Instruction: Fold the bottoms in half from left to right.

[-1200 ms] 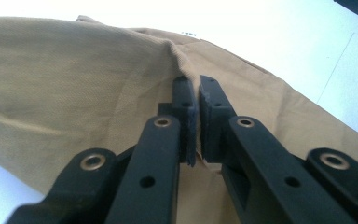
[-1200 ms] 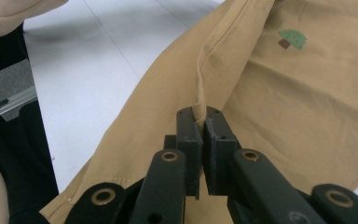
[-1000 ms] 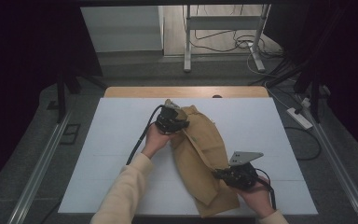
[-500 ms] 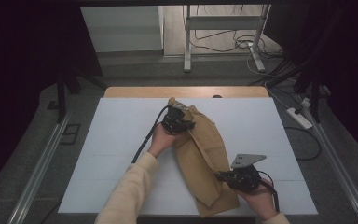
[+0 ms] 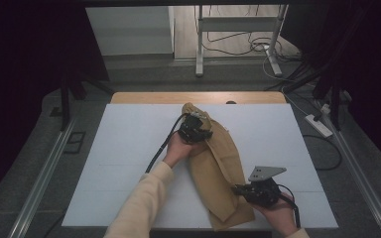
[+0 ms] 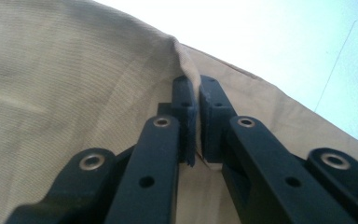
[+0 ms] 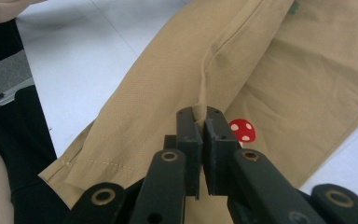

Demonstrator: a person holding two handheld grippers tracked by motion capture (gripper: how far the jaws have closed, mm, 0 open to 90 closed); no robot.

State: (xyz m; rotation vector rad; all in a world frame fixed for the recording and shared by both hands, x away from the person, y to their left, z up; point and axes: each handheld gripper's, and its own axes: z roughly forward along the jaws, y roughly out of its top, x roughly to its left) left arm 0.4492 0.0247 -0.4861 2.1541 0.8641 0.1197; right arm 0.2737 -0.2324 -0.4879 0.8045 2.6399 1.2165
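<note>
On the white tabletop a tan garment lies lengthwise from the far middle toward the near right edge. Its far end is pinched in the closed left gripper, which has carried that cloth a little to the right since a second ago. Near the hem, the right gripper stays clamped on a fold, beside a red spotted mark.

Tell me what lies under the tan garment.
The tan garment lies on the white table top, bare around it. Each tool, left and right, pinches a fold. A red spotted patch shows; anything beneath the cloth is covered.
</note>
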